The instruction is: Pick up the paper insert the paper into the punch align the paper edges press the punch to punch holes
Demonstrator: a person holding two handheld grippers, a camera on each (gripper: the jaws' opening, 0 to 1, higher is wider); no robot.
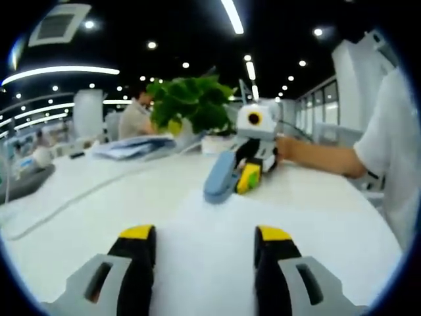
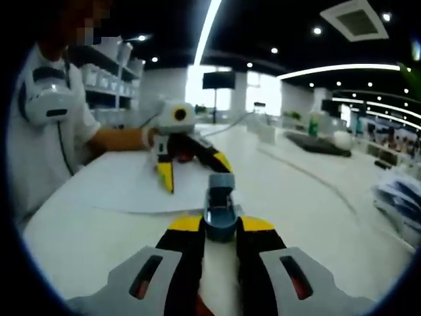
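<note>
left hand-held gripper (image 1: pixel 202 237) wide over paper (image 2: pixel 141 187) | right hand-held gripper (image 2: pixel 220 224) clamps punch (image 2: pixel 220 204) | no legible writing

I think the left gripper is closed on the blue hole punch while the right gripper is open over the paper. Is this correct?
No, the sides are swapped. In the right gripper view the right gripper has its jaws around the blue hole punch, and the left gripper, jaws apart, is over the paper.

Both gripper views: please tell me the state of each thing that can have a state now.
Left hand-held gripper: open, above the white table, holding nothing.
Right hand-held gripper: shut on the blue-grey hole punch.
Blue-grey hole punch: on the table, at the white paper sheet's edge.
White paper sheet: lying flat.
</note>
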